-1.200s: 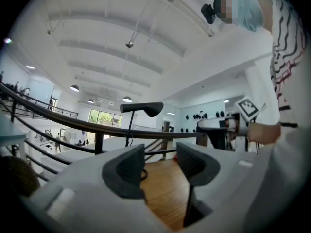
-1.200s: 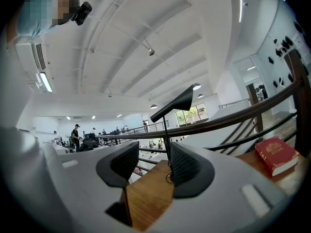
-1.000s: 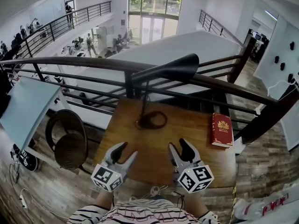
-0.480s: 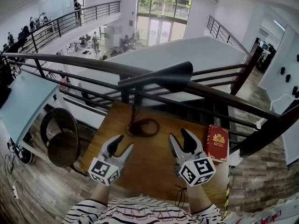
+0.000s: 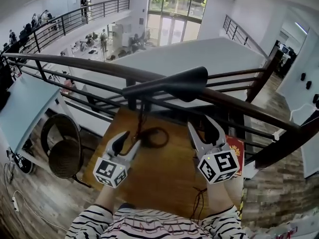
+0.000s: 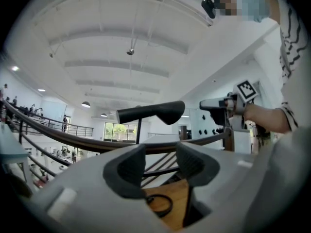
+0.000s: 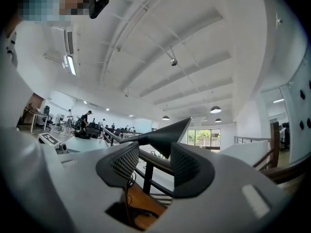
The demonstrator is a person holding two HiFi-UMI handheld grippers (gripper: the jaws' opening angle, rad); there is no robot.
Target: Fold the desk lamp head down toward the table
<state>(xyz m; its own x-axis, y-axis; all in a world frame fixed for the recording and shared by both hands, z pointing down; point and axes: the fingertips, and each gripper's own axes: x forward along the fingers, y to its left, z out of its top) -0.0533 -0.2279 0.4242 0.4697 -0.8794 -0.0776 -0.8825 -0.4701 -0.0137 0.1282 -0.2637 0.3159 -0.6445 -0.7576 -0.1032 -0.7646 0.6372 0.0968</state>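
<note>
Only my head view shows the book (image 5: 239, 149) (3 o'clock). Both hands point toward 12: left gripper (image 5: 130, 139) jaws closing on nothing, right gripper (image 5: 203, 124) jaws apart, empty.

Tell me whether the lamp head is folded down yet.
Not folded: the lamp head stretches roughly level on its upright stem, well above the table.

My right gripper (image 5: 200, 122): pale grey; its cube (image 5: 219, 166) in black-and-white squares. Lamp head (image 5: 187, 81) ahead of it: black. Table (image 5: 164, 176) beneath: warm brown wood. Book (image 5: 239, 157) just right of it: red. My sleeves (image 5: 94, 224) behind: black-and-white stripes.
</note>
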